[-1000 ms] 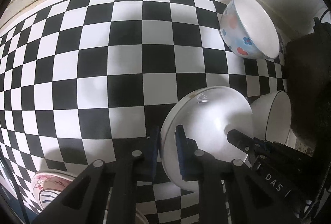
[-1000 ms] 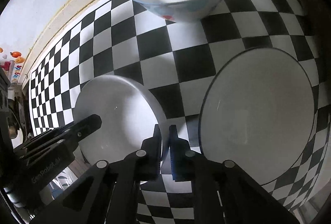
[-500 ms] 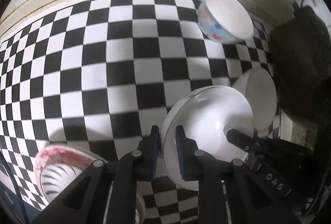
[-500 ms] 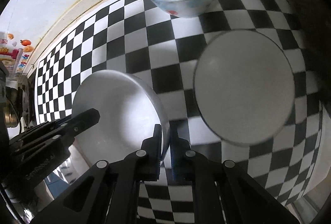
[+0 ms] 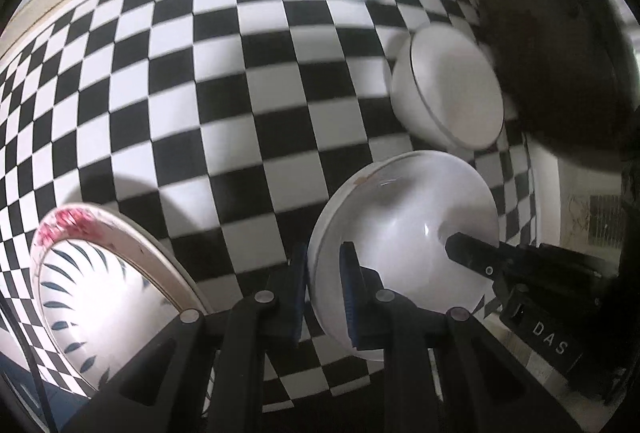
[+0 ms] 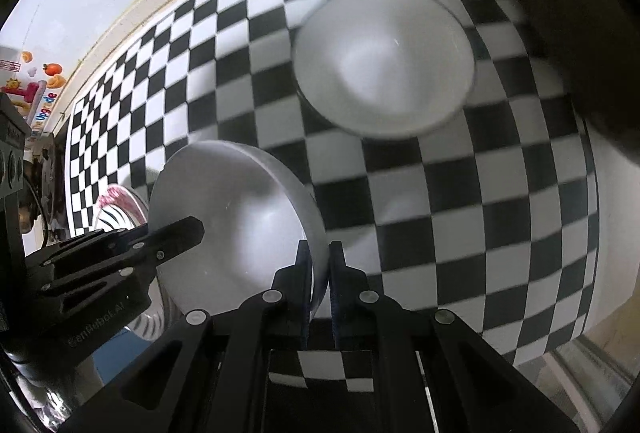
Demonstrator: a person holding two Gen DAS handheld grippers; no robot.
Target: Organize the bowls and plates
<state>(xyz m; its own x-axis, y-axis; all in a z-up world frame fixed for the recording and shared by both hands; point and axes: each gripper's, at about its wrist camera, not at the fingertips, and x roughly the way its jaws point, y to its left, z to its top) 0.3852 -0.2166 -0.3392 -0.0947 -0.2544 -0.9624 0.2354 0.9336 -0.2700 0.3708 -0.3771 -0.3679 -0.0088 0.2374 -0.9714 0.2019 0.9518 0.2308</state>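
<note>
White letters "DAS" are legible on the right gripper (image 5: 554,343) body, lower right of the left wrist view. "GenRobot.AI" stands faintly on the left gripper (image 6: 100,325) body, lower left of the right wrist view (partly dim). Colourful wall lettering (image 6: 40,109) at far left is illegible.

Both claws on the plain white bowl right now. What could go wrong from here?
1. The left claw and right claw each pinch only a thin bit of the plain white bowl's rim, on opposite sides; if the hands drift apart or twist, it may slip or crack.
2. The blue-striped bowl sits close beside the left claw; a careless swing could clip it.
3. The black-rimmed white bowl lies nearby on the checkered cloth.
</note>
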